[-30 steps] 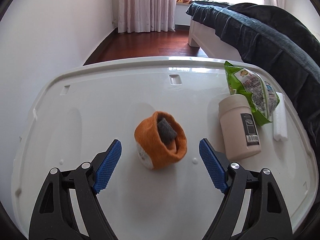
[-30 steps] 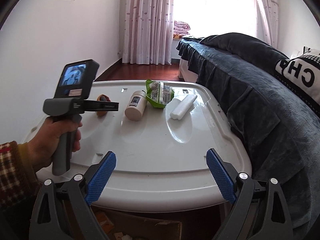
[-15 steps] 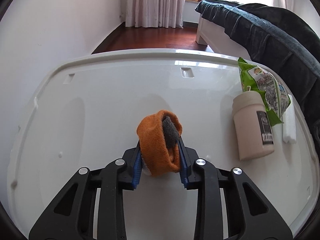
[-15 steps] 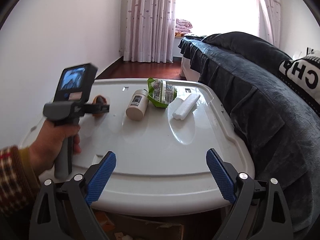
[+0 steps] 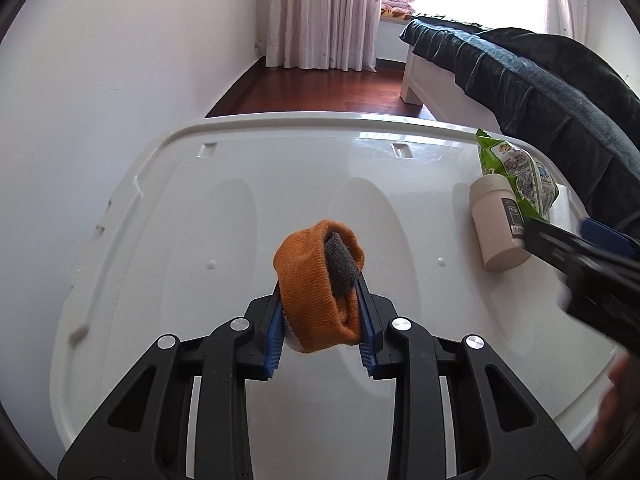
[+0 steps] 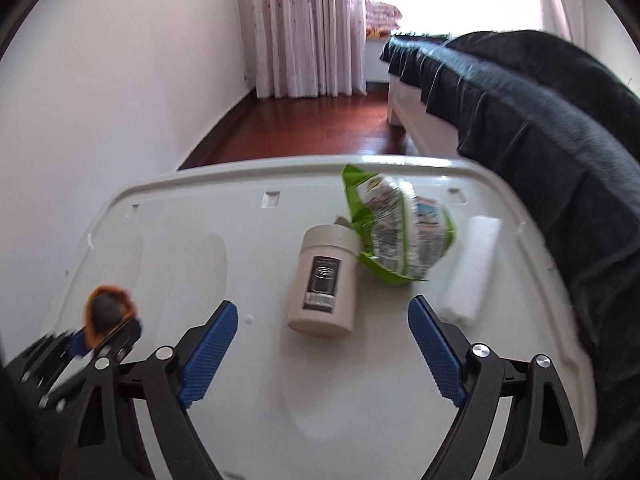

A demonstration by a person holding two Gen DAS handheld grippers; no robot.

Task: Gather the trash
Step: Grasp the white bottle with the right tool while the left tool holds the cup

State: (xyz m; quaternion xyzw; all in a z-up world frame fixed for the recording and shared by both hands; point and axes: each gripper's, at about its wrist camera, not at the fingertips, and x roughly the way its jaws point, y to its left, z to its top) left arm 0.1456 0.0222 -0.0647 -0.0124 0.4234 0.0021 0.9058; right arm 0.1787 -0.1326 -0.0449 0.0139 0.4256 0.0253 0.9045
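My left gripper (image 5: 320,304) is shut on a rolled orange sock (image 5: 316,280) with a grey sock tucked inside, held just above the white lid (image 5: 224,208). The sock also shows at the left of the right wrist view (image 6: 108,308). My right gripper (image 6: 320,344) is open and empty, just in front of a beige bottle (image 6: 326,280) lying on its side. A green snack wrapper (image 6: 400,232) leans against the bottle's far end. A white foam roll (image 6: 472,268) lies to the right of it.
The white lid (image 6: 180,240) tops a storage box. A bed with a dark blanket (image 6: 540,112) runs along the right edge. A white wall (image 5: 100,100) stands close on the left. Wooden floor and curtains lie beyond.
My left gripper has shut on the orange sock and lifted it a little. My right gripper has moved forward over the lid, up to the beige bottle.
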